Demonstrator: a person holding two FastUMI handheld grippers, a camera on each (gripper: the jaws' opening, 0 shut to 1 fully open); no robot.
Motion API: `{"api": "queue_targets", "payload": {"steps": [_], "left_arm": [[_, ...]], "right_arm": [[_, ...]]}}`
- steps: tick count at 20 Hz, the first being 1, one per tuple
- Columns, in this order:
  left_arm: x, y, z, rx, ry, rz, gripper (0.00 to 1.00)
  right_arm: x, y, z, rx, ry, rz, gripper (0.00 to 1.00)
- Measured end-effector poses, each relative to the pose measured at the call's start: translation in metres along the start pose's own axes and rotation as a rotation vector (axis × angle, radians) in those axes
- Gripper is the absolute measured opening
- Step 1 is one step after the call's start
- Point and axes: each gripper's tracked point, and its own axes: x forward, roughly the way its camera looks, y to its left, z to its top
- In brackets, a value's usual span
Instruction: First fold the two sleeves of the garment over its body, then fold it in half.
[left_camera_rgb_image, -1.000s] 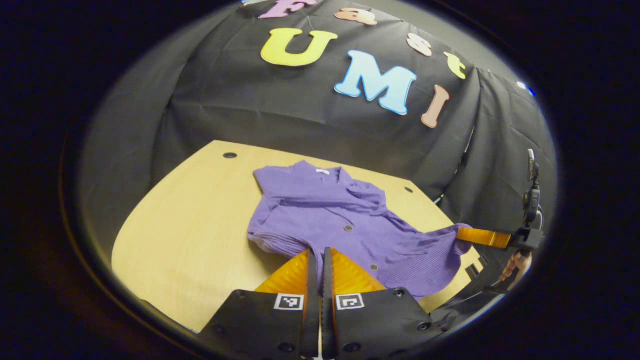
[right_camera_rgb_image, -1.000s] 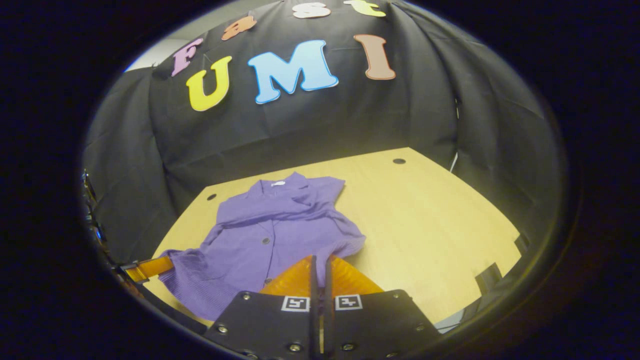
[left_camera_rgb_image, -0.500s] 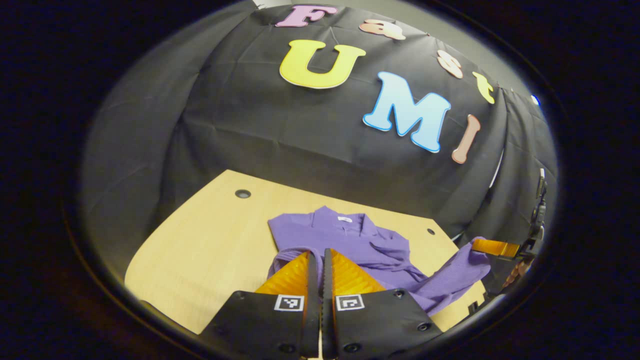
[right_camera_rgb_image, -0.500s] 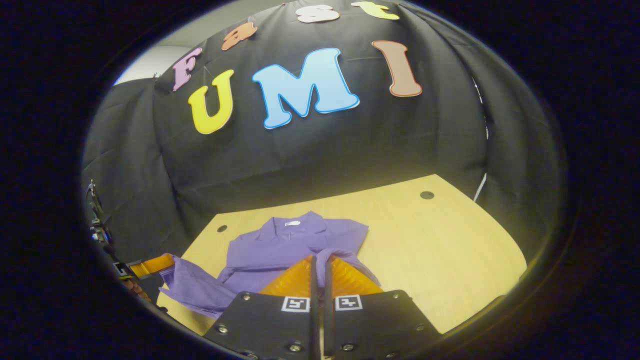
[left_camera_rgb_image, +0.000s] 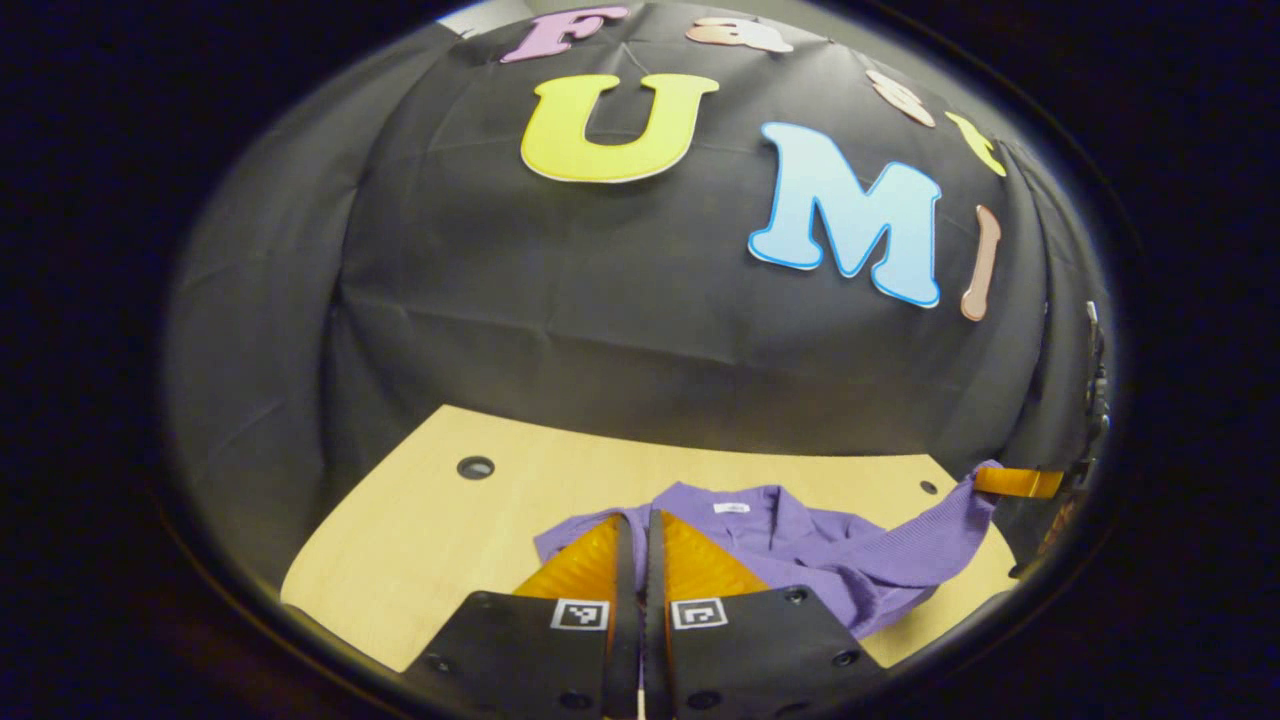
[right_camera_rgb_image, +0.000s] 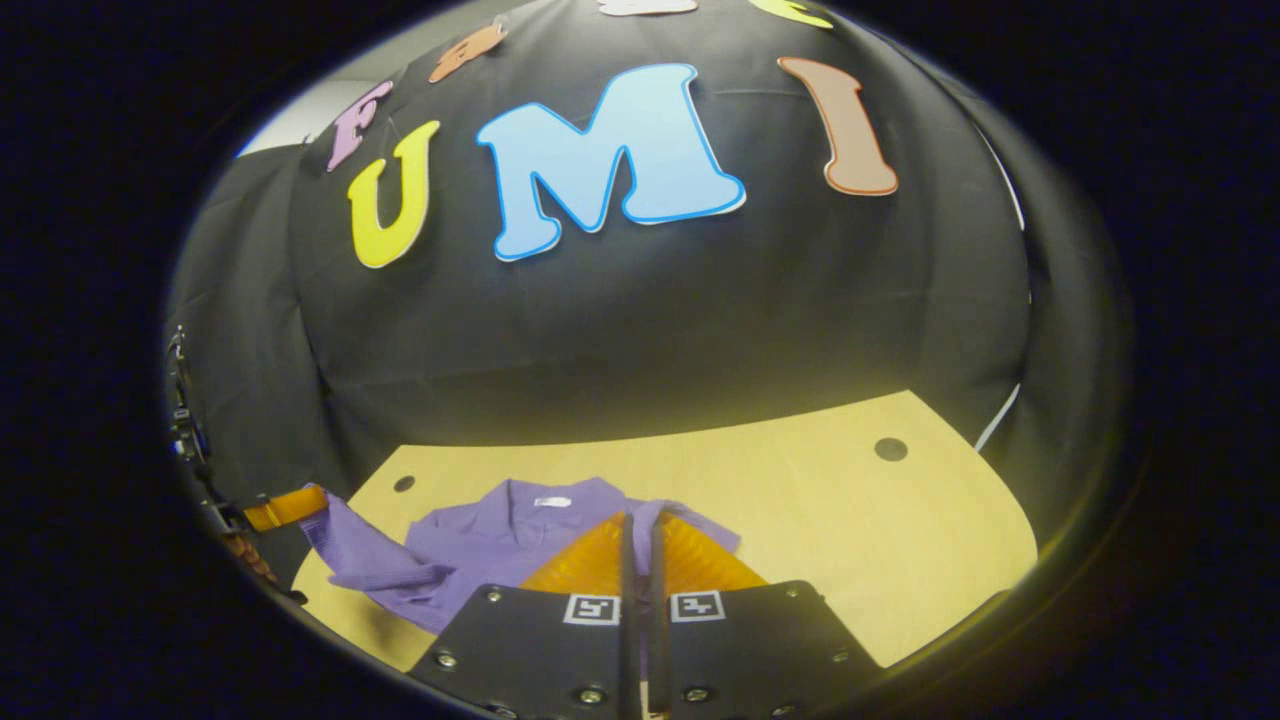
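The garment (left_camera_rgb_image: 800, 545) is purple, one plain colour, with a fine ribbed texture on the lifted part. A small white label sits inside its collar (right_camera_rgb_image: 552, 501). The table (right_camera_rgb_image: 850, 540) is light yellow wood with a soft grain, and it has small dark round holes near its edges. The gripper bodies are black, and each one carries two little black-and-white square markers (left_camera_rgb_image: 580, 613).

A purple ribbed knit button-up garment (left_camera_rgb_image: 800, 545) lies collar-far on the table, its near hem lifted at both corners and apparently doubled toward the collar.
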Motion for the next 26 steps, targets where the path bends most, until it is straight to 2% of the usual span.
{"api": "queue_targets", "payload": {"steps": [4, 10, 16, 19, 20, 21, 22, 24, 25, 26], "left_arm": [[0.054, 0.002, 0.003, 0.041, -0.018, 0.045, 0.08], [0.105, 0.011, -0.023, 0.109, -0.029, 0.121, 0.08], [0.132, 0.025, -0.044, 0.134, -0.017, 0.19, 0.08], [0.133, 0.024, -0.052, 0.124, -0.002, 0.21, 0.12], [0.133, 0.025, -0.053, 0.121, 0.003, 0.215, 0.22], [0.131, 0.024, -0.055, 0.115, 0.011, 0.211, 0.17], [0.129, 0.024, -0.057, 0.111, 0.019, 0.208, 0.22], [0.123, 0.021, -0.058, 0.102, 0.023, 0.189, 0.45], [0.119, 0.019, -0.057, 0.101, 0.02, 0.179, 0.56], [0.114, 0.017, -0.053, 0.103, 0.013, 0.169, 0.67]], "right_arm": [[0.052, -0.015, 0.001, 0.004, 0.026, -0.003, 0.04], [0.113, -0.037, -0.02, 0.014, 0.074, -0.027, 0.03], [0.14, -0.051, -0.042, -0.018, 0.104, -0.052, 0.05], [0.142, -0.052, -0.046, -0.048, 0.115, -0.058, 0.05], [0.141, -0.051, -0.046, -0.055, 0.121, -0.062, 0.06], [0.138, -0.051, -0.046, -0.059, 0.129, -0.068, 0.07], [0.137, -0.05, -0.045, -0.067, 0.131, -0.076, 0.07], [0.129, -0.048, -0.041, -0.091, 0.125, -0.095, 0.14], [0.121, -0.048, -0.037, -0.107, 0.116, -0.108, 0.26], [0.116, -0.048, -0.032, -0.12, 0.103, -0.123, 0.32]]}}
